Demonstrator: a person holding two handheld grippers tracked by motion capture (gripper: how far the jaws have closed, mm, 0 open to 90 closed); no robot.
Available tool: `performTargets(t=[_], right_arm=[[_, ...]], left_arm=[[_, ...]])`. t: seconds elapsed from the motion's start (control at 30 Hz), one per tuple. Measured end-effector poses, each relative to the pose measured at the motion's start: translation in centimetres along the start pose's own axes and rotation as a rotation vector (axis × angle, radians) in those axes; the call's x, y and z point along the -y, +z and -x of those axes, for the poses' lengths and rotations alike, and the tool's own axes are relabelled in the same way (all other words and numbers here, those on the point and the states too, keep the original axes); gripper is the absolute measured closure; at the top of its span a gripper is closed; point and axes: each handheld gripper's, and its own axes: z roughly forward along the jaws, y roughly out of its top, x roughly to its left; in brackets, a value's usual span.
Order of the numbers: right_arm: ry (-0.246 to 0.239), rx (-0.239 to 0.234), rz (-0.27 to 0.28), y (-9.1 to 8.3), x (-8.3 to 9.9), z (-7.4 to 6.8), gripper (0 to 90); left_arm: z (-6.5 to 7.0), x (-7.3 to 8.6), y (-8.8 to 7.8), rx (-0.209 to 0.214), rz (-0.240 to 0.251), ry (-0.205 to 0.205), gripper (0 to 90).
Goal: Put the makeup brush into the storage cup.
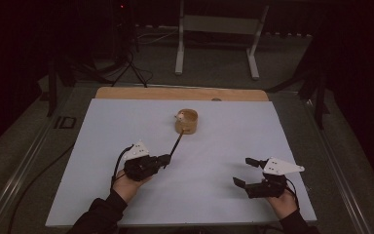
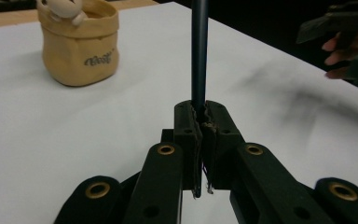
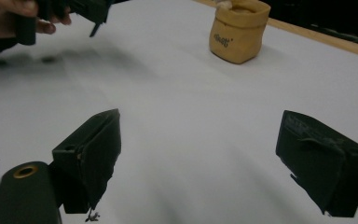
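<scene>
On the white surface [image 1: 126, 146], your left claw [image 2: 200, 122] clamps a thin, stiff, probably light dark rod [image 2: 199, 56] by its lower end, tip angled toward the soft tan pouch [image 1: 187, 122], while your right claw [image 3: 200, 158] rests wide open, empty.

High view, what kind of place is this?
Probably a lab or recording studio: a white-covered table in a dark room, stand legs and cables behind, a person holding the left gripper and right gripper.
</scene>
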Motion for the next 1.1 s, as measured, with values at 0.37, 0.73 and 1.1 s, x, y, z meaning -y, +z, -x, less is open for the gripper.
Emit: performTargets(t=[0.37,0.73,1.1], right_arm=[[-0.039,0.012,0.040,-0.7,-3.3,-0.7,14.1],[-0.039,0.024,0.066,-0.5,-6.6,-1.3,14.5],[0.009,0.038,0.058,1.2,-9.6,-1.5,14.6]], left_arm=[[0.1,-0.4,-0.1,0.019,0.000,0.015,85.8],[0.1,-0.4,-0.1,0.026,0.001,0.006,85.8],[0.0,-0.3,0.0,0.020,0.004,0.003,85.8]])
